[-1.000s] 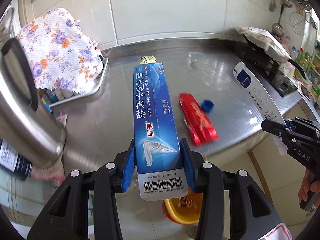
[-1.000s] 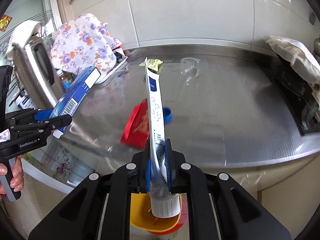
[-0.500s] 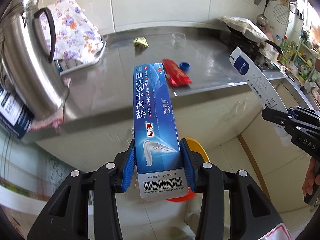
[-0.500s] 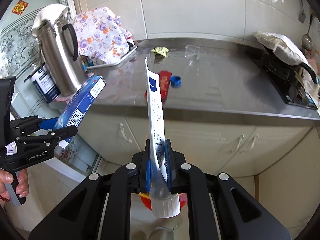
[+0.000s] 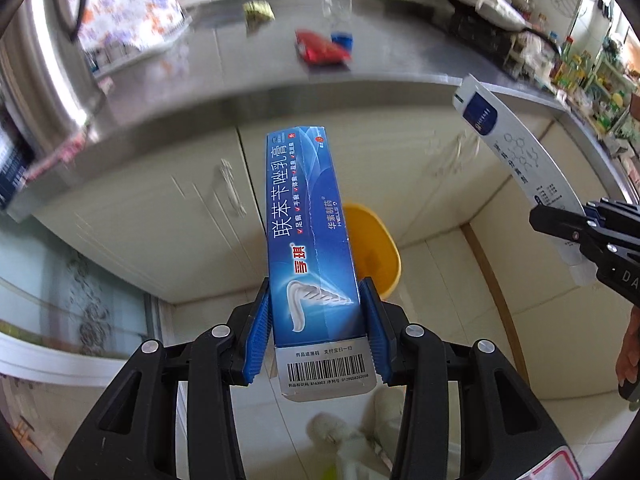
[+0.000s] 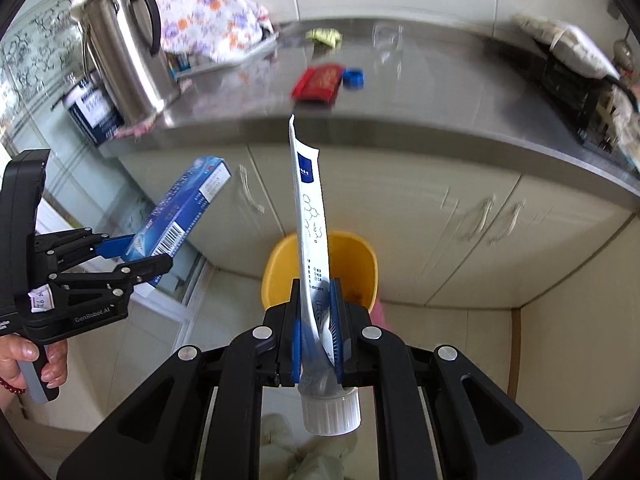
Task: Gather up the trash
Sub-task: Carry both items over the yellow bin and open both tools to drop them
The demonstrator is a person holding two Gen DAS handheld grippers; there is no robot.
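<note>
Left claw (image 5: 316,328): clamped on a blue toothpaste carton (image 5: 308,236), blue pads pressed to its two long sides near the barcode end; the carton rises toward 12 o'clock in the left wrist view, its far end over the cabinet doors (image 5: 192,216). Right claw (image 6: 316,332): closed tight on a white toothpaste tube (image 6: 310,216), gripped just above the white screw cap (image 6: 330,410), flat crimped end up toward 12 o'clock. Yellow bin (image 6: 356,268): on the floor against the cabinets, directly behind the tube in the right wrist view and at 1 o'clock of the carton in the left wrist view. Steel worktop (image 6: 440,92): carries a red packet (image 6: 318,84) with a blue bottle cap (image 6: 354,79) just beside it at 3 o'clock, a crumpled yellow-green wrapper (image 6: 325,36) farther back toward 12 o'clock, and a clear plastic piece (image 6: 386,40), too blurred to name. At 10 o'clock on the worktop: steel kettle (image 6: 120,56), a floral cloth (image 6: 208,16) behind it. Hand (image 6: 30,364): holds the left claw's grip at 8 o'clock of the right wrist view. Both carried items are off the worktop, in the air above the tiled floor (image 5: 560,336).
</note>
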